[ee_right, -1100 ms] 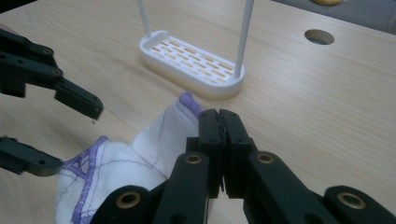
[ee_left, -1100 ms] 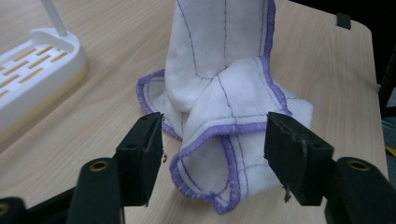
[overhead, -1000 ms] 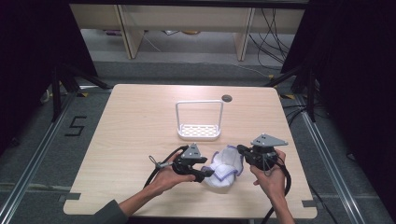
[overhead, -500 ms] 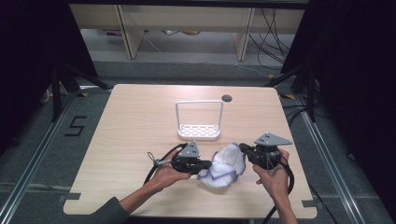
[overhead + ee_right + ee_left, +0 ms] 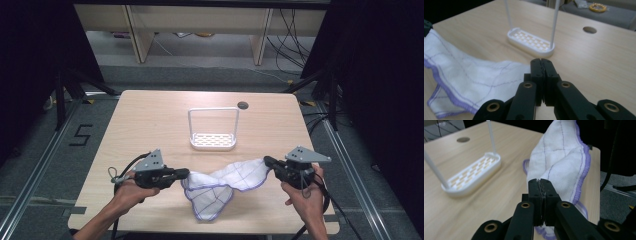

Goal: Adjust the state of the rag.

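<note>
Now the person holds a white cloth [image 5: 220, 187] with a purple hem stretched between two grippers over the near part of the tabletop [image 5: 150, 120]. The left gripper [image 5: 186, 173] points right, its fingers clamped together on the cloth's left edge; in the left gripper view the fingers [image 5: 535, 192] have just been closing and sit pressed flat on a thin fold of the fabric, which rises beyond them as a quilted white sheet [image 5: 561, 160]. The right gripper [image 5: 267, 161] points left, its fingers shut on the cloth's right corner; in the right gripper view the fingers [image 5: 549, 70] meet with the cloth's edge caught between them, the rest of the fabric [image 5: 466, 72] trailing away to the left.

Between the two grips the cloth sags in the middle, and its lower part hangs down in a point toward the near edge of the tabletop, where it seems to touch the wood. The left hand [image 5: 127, 187] and right hand [image 5: 305, 197] come in from the near side, well apart.

Farther off, near the tabletop's middle, stands a small white rack [image 5: 212, 140] with a slotted base and a tall wire hoop, clear of the cloth. A round hole [image 5: 243, 105] lies beyond it, to the right.
</note>
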